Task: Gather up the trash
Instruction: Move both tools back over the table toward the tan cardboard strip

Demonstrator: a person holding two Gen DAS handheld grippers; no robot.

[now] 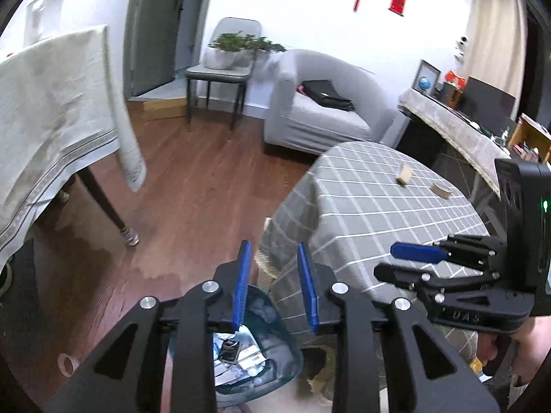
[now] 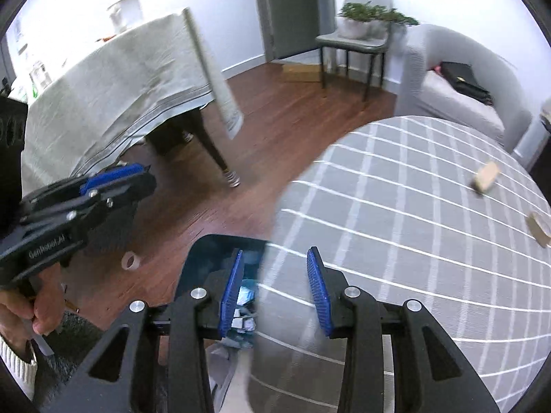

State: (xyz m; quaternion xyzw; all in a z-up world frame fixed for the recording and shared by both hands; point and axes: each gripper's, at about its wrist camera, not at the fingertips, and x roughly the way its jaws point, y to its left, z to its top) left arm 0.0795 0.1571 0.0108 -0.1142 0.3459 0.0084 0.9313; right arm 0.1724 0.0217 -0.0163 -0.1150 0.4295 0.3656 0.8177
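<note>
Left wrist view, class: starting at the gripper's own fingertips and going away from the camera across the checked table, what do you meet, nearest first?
Left gripper with nothing between its pads → near edge of the checked tablecloth → flat tan block → upright tan block → grey sofa with a black bag → white wall.

From my left gripper's view, the bin (image 1: pixel 255 344) sits on the floor (image 1: pixel 193 189) at six o'clock, wrappers (image 1: pixel 237 351) in it, beside the low table (image 1: pixel 372 213). Two blocks (image 1: pixel 405 173) lie on that table at two o'clock; the sofa (image 1: pixel 323 110) stands behind it.
</note>
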